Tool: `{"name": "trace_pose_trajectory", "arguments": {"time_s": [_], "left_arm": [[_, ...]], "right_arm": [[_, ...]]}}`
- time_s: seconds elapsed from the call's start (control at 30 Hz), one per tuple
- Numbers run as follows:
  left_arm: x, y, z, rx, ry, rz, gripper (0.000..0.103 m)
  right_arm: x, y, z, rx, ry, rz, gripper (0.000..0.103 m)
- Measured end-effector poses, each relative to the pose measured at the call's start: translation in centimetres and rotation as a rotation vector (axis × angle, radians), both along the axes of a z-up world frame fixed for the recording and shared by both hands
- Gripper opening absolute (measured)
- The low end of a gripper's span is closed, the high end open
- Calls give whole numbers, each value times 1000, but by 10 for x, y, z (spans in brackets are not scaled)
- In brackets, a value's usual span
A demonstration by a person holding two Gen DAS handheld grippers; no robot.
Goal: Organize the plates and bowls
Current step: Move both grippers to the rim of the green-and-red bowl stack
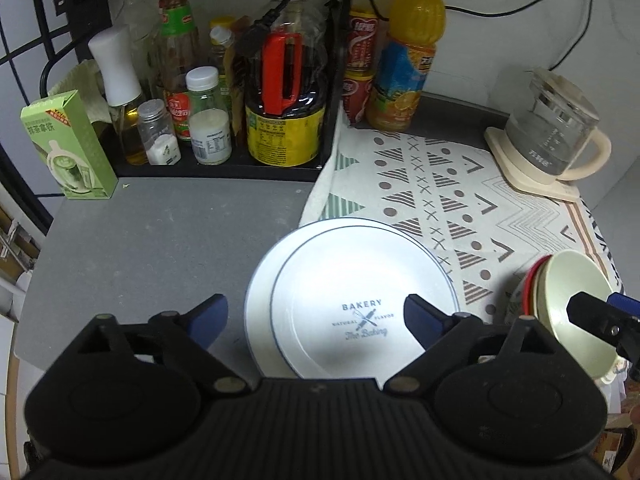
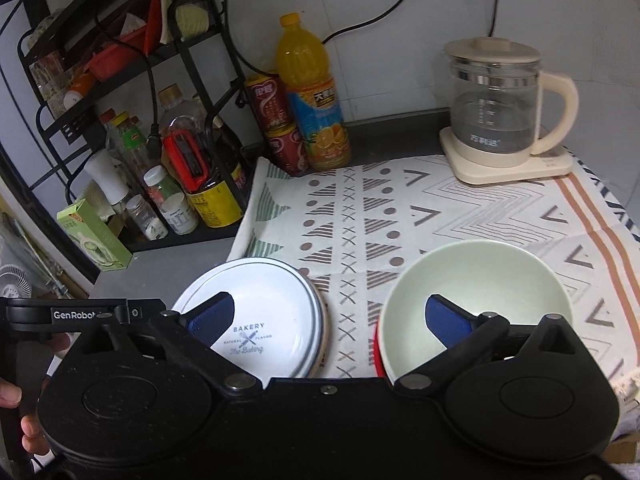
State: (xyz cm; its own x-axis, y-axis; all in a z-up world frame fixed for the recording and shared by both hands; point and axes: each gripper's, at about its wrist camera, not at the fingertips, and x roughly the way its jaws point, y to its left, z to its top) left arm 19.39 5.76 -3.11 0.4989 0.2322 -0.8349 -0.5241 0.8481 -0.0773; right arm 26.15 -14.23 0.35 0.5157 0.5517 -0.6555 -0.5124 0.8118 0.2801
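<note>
We read this as the release step: plates (image 1: 352, 300) sit stacked, bowls (image 2: 476, 304) sit nested, and neither tool grips anything.

Left gripper (image 1: 316, 316): fingers wide apart, nothing between the pads. The plates lie below and ahead of the tips, top one printed "BAKERY", a second rim showing under it on the left. The stack sits partly on the grey counter (image 1: 160, 240), its far edge on the patterned cloth (image 1: 460, 184).

Right gripper (image 2: 330, 316): fingers also wide apart, empty. Its left finger hangs over the plates, its right finger over the pale green bowl's hollow. Contact with the bowl: cannot tell, looks clear. A red rim shows under the green bowl, so at least one more bowl is nested below. Nothing visible inside the top bowl or on the top plate.

Bowls stand just beside the plates, to the right of them, on the cloth.

Other containers beyond the tips: kettle (image 2: 496, 120) on its base, some water in it, lid on; rack (image 1: 224, 168) holding capped bottles and jars; orange drink bottle (image 2: 312, 100) and two stacked red cans (image 2: 276, 120) next to it; green carton (image 1: 68, 144) left of the rack.

Our judgement: sorting looks about done. Next move calls for pulling both tools back and up without clipping the bowl rim or nudging the top plate off centre.
</note>
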Motion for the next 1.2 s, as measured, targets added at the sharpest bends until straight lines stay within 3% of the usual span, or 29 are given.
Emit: {"name": "trace_pose_trajectory", "arguments": {"time_s": [0.2,0.47,0.83,1.2], "left_arm": [[-2,-18,4,-5,-22,-31,103],[0,-45,9,-62,-52,-112,103],[26,-95,7,-101,-39,-252,103],[59,-120,-2,-99,4,-283,102]], "right_arm": [[-12,-19,-2,-16,-4,-52,103],[-25,-51,2,-2,-13,-125,103],[-30,-98,-8,0,6,-236,103],[-15,-125,-25,4,66,-319,103]]}}
